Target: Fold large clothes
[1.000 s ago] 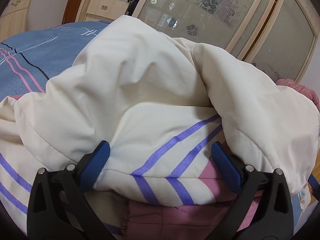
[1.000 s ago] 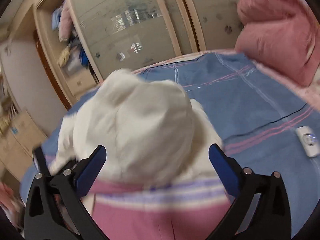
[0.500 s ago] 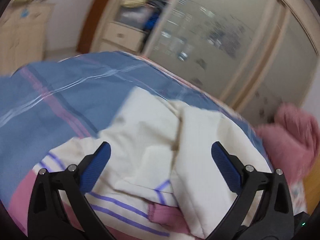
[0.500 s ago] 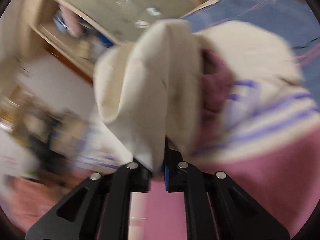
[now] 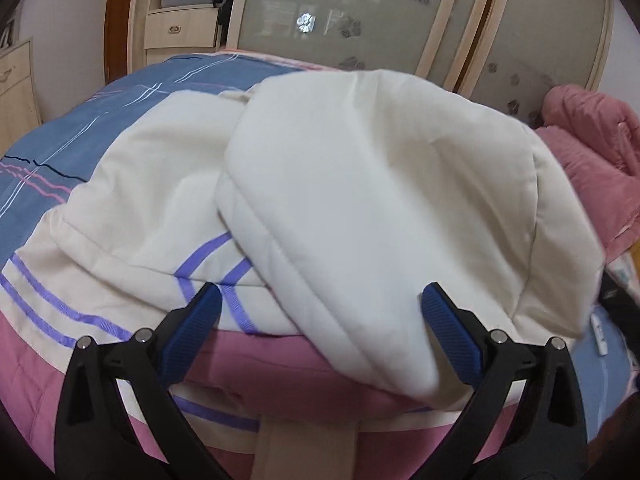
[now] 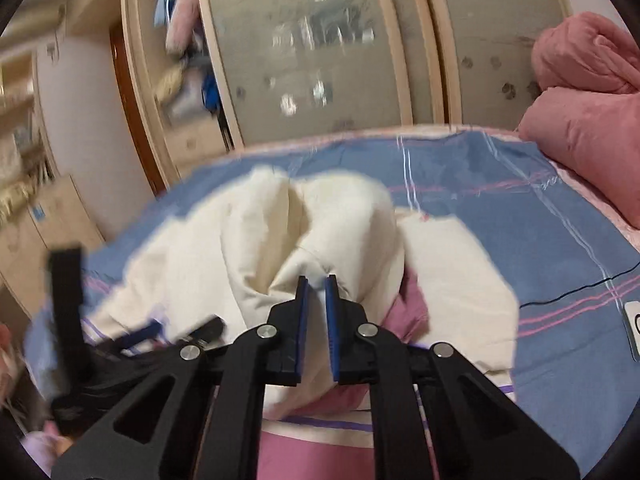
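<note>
Folding a big padded jacket [image 5: 360,200] on a bed [image 6: 500,184]: cream upper part w/ purple stripes, pink lower part. It lies spread on the blue plaid bedcover, right under and ahead of both sets of jaws.

Right gripper [image 6: 316,296]: jaws have just been closing and now stand nearly together, pinching a ridge of cream fabric between the blue pads [image 6: 303,312]. The cloth bunches up and puckers straight ahead of the tips. Left gripper [image 5: 320,320]: jaws wide apart, holding nothing. A puffy cream flap, prob. a sleeve or the hood, rests between and beyond them; the striped panel sits by the left-hand pad [image 5: 192,332], pink hem below.

Doing this step well, as a judgement: the right-side pinch looks thin, only a small fold of a slippery, thick shell, so carry it slowly and low so it doesn't slide out. The free jaws should take the matching edge on the other side before any lift, so the fold line stays straight across the stripes. Lay the flap flat, press air out, then let go.

Containers: a wardrobe [image 5: 400,20] w/ frosted sliding doors stands beyond the bed; its open section holds bundled clothes, details too blurred. Drawers beside it are shut. A pink quilt [image 6: 588,92] is heaped far right of the jaws.
</note>
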Demonstrator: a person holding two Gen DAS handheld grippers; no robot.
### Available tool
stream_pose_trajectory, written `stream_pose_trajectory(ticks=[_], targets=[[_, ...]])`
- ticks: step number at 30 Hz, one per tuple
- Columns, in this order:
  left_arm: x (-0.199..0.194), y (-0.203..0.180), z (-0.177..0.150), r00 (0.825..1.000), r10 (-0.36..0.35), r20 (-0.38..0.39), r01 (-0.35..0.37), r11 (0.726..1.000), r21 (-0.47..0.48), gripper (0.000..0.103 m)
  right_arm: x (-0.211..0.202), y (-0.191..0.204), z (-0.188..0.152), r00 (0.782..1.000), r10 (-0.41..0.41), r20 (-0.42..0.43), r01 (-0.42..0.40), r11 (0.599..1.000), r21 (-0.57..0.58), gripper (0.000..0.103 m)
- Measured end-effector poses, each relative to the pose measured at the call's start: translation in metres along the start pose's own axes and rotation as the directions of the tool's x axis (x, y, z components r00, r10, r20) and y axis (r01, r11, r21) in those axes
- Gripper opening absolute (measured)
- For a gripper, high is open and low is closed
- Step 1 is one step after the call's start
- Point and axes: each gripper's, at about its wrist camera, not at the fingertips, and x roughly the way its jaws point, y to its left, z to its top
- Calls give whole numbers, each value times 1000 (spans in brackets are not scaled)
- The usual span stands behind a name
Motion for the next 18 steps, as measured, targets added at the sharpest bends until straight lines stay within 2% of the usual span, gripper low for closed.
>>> stream_pose_trajectory(ticks=[2, 6, 9, 11, 14, 18], targets=[[3, -3, -1, 1000, 29, -2, -29, 999, 21, 101, 15, -12, -15, 996, -46, -74, 49, 998, 30, 11], [7, -15, -2, 995, 99, 14, -100, 992, 74, 101, 37, -41, -30, 988, -94, -119, 107, 989, 106, 39], [-9, -20, 7, 993, 92, 70, -97, 993, 74, 101, 53, -39, -36, 985, -117, -126, 130, 986, 100, 39], [-22, -23, 17, 991, 58, 119, -64, 997, 49, 101, 56, -44, -37, 982, -125, -139, 140, 984, 106, 39], [-19, -34, 21, 995, 24, 93, -30, 998, 62, 101, 59, -49, -37, 982, -111, -155, 132, 983, 127, 39], [0, -46, 13, 997, 65, 44, -70, 992, 105, 101, 54, -50, -27, 989, -68, -132, 89, 983, 163, 39]])
